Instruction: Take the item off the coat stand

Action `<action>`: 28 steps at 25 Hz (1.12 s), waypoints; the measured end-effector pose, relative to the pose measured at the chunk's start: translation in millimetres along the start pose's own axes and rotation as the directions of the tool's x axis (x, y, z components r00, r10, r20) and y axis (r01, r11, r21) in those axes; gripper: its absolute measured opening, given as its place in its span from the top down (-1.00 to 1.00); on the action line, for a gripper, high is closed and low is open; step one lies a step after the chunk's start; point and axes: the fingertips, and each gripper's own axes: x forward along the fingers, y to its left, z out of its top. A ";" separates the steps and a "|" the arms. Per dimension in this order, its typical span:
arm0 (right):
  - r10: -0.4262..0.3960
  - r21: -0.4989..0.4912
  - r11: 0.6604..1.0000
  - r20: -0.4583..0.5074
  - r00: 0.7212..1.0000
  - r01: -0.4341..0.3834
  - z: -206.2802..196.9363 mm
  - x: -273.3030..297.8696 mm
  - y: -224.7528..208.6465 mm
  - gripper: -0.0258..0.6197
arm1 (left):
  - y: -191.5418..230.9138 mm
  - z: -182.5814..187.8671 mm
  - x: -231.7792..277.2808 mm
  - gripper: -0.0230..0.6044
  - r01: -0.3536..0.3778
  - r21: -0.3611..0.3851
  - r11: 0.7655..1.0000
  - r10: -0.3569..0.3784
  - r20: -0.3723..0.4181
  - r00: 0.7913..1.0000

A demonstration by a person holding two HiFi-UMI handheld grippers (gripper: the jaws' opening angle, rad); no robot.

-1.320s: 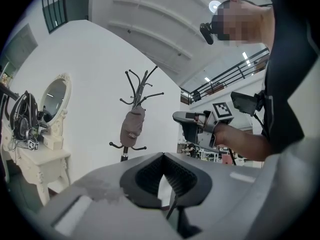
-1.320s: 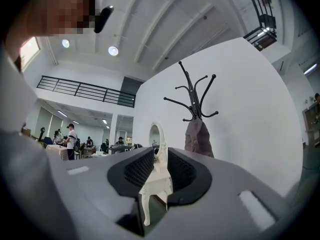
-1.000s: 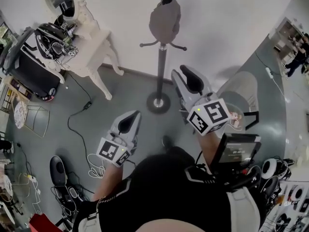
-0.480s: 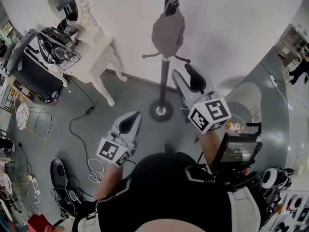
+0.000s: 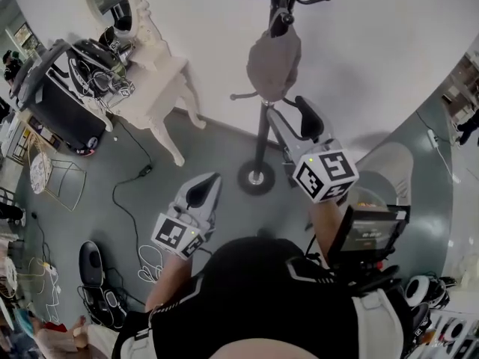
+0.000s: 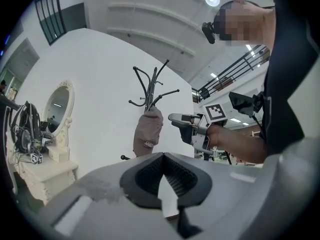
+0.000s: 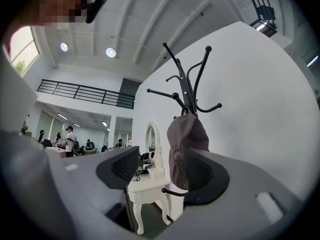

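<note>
A grey cap (image 5: 274, 66) hangs from a hook of the black coat stand (image 5: 262, 137) by the white wall. My right gripper (image 5: 289, 116) is raised just below and to the right of the cap. Its jaws are opening, and nothing lies between them. In the right gripper view the cap (image 7: 186, 139) hangs a little ahead of the jaws (image 7: 162, 171), under the stand's hooks (image 7: 187, 89). My left gripper (image 5: 200, 191) is held low and nearer to me, shut and empty. The left gripper view shows its jaws (image 6: 162, 176) closed, with the cap (image 6: 148, 131) and the right gripper (image 6: 187, 126) beyond.
A white dressing table (image 5: 150, 73) with an oval mirror stands left of the stand. A black case (image 5: 60, 103) piled with cables is beside it. Cables (image 5: 127, 193) trail over the grey floor. The stand's round base (image 5: 256, 178) is near my feet. Dark equipment (image 5: 370, 234) is at my right.
My right gripper has risen toward the cap and its jaws have spread wider. More of the stand's top shows in the head view. The left gripper has hardly moved.
</note>
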 end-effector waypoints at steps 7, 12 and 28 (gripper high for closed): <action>0.011 0.010 1.000 0.006 1.000 -0.011 -1.8 20.2 -13.3 0.03 | 21.0 4.3 -1.3 0.90 -0.057 0.010 0.998 0.057 0.001 0.998; -0.003 -0.014 1.000 -0.004 1.000 0.002 -3.7 32.5 -22.2 0.03 | 24.8 4.4 1.5 0.90 -0.069 0.014 0.998 0.069 0.000 0.998; 0.031 0.003 1.000 -0.007 1.000 -0.031 -9.1 61.7 -30.8 0.22 | 34.3 0.4 -9.1 0.90 -0.140 0.011 0.990 0.140 -0.011 0.990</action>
